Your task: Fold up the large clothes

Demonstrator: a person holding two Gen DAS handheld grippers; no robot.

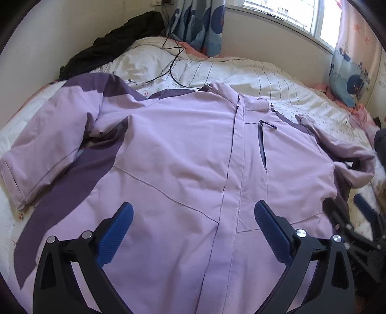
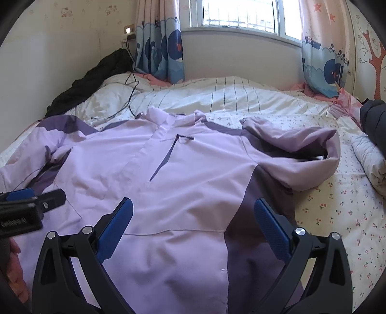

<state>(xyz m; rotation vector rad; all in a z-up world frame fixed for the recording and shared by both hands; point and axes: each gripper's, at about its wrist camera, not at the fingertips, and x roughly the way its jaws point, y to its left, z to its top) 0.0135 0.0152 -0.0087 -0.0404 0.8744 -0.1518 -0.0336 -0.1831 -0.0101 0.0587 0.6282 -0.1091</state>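
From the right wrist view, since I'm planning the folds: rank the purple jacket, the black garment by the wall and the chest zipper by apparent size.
1. Purple jacket, spread across the bed.
2. Black garment, though it lies farther away, so its true size is unsure.
3. Chest zipper, clearly smallest.

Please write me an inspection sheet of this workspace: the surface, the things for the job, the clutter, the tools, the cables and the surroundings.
Surface: bed with cherry-print sheet; a striped quilt lies beyond.
Job's things: lilac and purple jacket spread front up, closed; one sleeve lies out flat, the other sleeve is curled back on itself.
Clutter: black garment bunched by the wall; dark garment at the bed's other edge.
Tools: left tool open above the hem; right tool open, holding nothing.
Cables: black cable trails across the quilt toward the collar.
Surroundings: window, patterned curtains, wall socket.
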